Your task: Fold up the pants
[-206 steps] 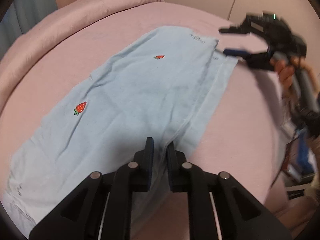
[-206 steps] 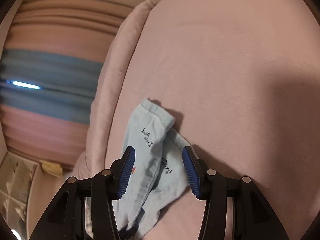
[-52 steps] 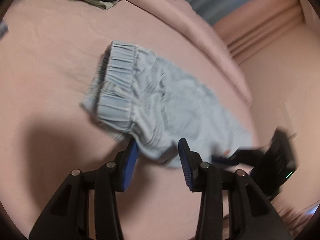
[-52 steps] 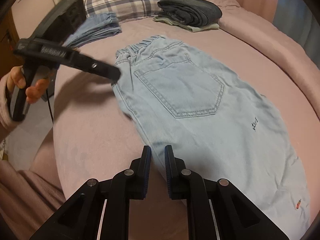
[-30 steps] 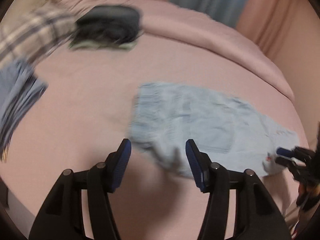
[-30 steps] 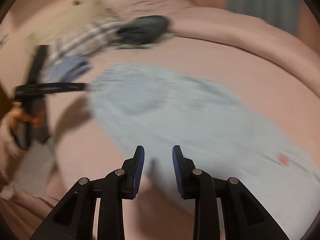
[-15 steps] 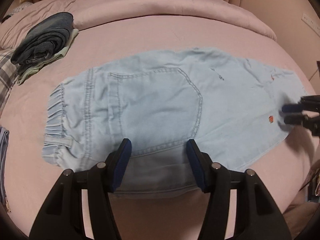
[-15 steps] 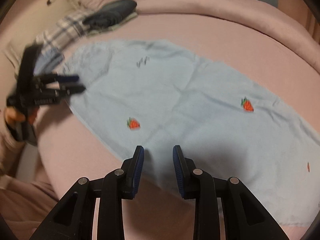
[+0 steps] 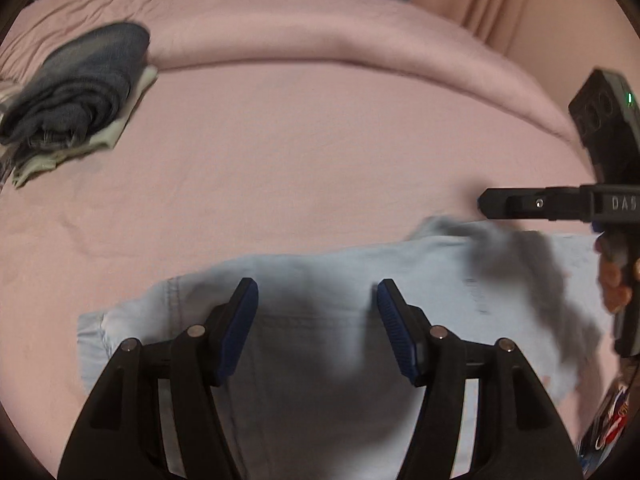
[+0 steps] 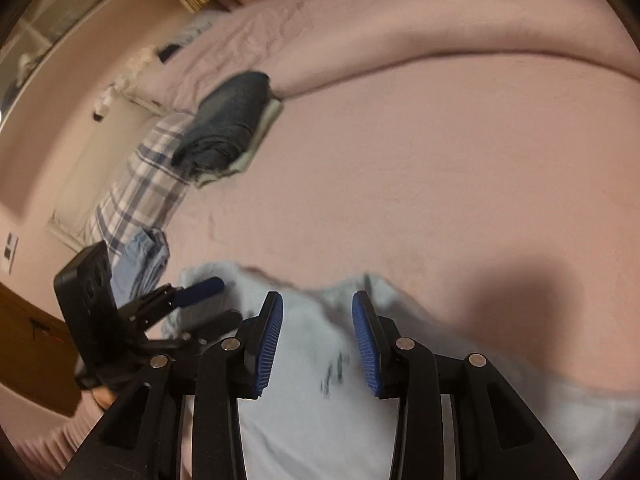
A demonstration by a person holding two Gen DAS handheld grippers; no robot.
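Observation:
Light blue pants (image 9: pixel 320 360) lie on the pink bed, filling the lower part of the left wrist view. My left gripper (image 9: pixel 316 300) hovers over them with its jaws opening, and the pads press on nothing. In the right wrist view the pants (image 10: pixel 312 400) show blurred below my right gripper (image 10: pixel 318 312). Its jaws are opening too, with the cloth's far edge showing in the gap and no grip visible. The right gripper (image 9: pixel 486 202) reaches in from the right over the pants' far edge. The left gripper (image 10: pixel 216 304) stands close by on the left.
A stack of folded dark jeans (image 9: pixel 76 88) on a pale green garment sits at the far left, next to a plaid pillow (image 10: pixel 148 184) and a folded blue garment (image 10: pixel 140 260). A rolled pink duvet (image 9: pixel 320 28) runs along the far side. A hand (image 9: pixel 616 284) holds the right gripper.
Both grippers have swept in low over the pants, which now show only in the lower part of each view. The two grippers are closer together. Both pairs of jaws stand wider.

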